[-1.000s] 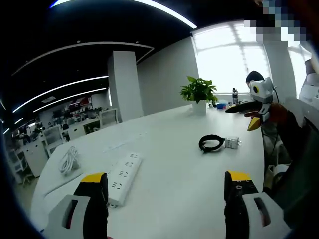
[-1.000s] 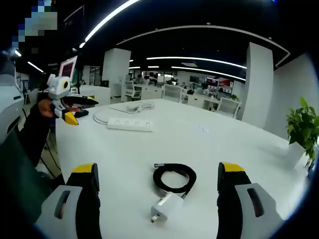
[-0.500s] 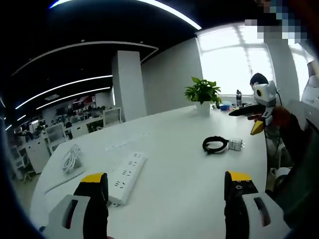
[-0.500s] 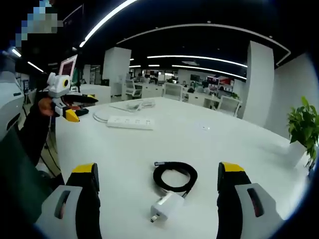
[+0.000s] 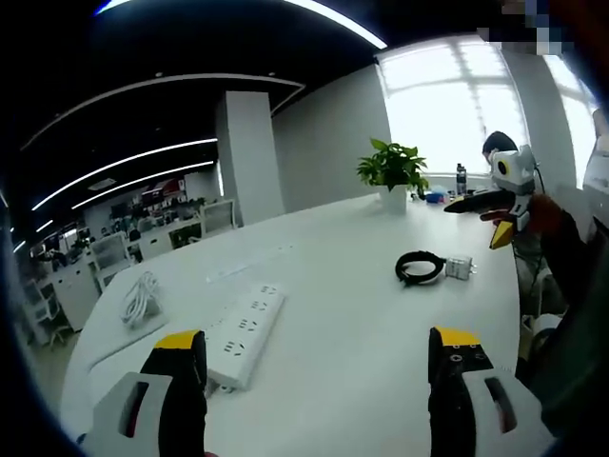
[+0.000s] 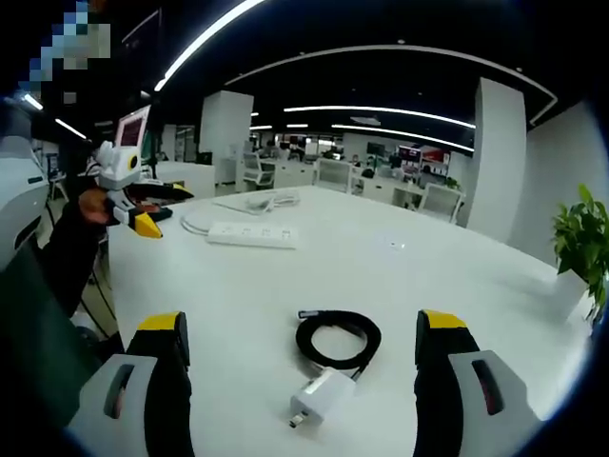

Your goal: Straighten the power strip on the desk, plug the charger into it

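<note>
A white power strip (image 5: 244,330) lies askew on the white desk (image 5: 343,324), just ahead of my left gripper (image 5: 314,367), which is open and empty. Its white cord (image 5: 136,300) is bundled at the far left. The white charger (image 5: 459,268) with its black coiled cable (image 5: 419,268) lies further right. In the right gripper view the charger (image 6: 322,397) and coil (image 6: 338,334) sit between the jaws of my open right gripper (image 6: 303,367); the power strip (image 6: 251,234) lies far ahead. The other gripper (image 6: 133,205) hovers at the left, and the right one (image 5: 495,205) appears in the left gripper view.
A potted plant (image 5: 392,171) stands at the desk's far end near a bottle (image 5: 461,178) by bright windows. Another plant (image 6: 579,243) shows at the right. A red monitor (image 6: 130,131) stands at the far left. Office desks and chairs fill the background.
The left gripper view has drifted slightly, bringing the power strip a little closer. The charger and the strip have not moved; both grippers stay open.
</note>
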The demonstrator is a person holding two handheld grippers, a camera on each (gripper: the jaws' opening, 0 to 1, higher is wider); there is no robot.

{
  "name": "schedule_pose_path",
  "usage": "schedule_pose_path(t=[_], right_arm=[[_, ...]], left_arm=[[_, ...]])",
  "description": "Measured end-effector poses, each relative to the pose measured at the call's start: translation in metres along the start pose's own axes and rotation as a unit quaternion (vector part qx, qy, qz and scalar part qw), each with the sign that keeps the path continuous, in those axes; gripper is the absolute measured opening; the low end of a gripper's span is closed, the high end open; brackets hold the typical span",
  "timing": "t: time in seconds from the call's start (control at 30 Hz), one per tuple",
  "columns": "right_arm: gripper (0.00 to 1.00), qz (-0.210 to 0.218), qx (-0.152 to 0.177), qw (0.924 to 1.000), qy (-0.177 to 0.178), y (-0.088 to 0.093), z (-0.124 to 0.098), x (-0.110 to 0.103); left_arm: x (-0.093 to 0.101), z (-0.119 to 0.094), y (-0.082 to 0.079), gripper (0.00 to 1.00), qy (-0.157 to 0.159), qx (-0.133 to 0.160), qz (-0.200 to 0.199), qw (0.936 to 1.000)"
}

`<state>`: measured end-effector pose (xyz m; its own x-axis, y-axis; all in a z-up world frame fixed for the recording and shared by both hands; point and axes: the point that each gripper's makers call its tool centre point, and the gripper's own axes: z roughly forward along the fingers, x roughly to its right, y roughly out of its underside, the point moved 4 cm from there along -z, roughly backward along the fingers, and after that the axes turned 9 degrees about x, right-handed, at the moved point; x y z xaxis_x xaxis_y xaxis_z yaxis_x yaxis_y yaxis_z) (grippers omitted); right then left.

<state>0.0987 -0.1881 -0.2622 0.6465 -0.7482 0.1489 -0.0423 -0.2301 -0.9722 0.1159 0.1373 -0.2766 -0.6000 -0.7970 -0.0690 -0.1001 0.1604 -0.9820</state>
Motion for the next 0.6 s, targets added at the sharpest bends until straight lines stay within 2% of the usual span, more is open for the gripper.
schedule_pose_path(t=[0.2, 0.6], right_arm=[[1.00, 0.002, -0.001, 1.0000, -0.001, 0.001, 0.001, 0.001], [0.99, 0.009, 0.003, 0.9999, -0.009, 0.002, 0.002, 0.000]], left_arm=[[-0.005, 0.005, 0.003, 0.99, -0.011, -0.013, 0.012, 0.9998], [-0.012, 0.009, 0.005, 0.99, -0.019, -0.018, 0.015, 0.9996]])
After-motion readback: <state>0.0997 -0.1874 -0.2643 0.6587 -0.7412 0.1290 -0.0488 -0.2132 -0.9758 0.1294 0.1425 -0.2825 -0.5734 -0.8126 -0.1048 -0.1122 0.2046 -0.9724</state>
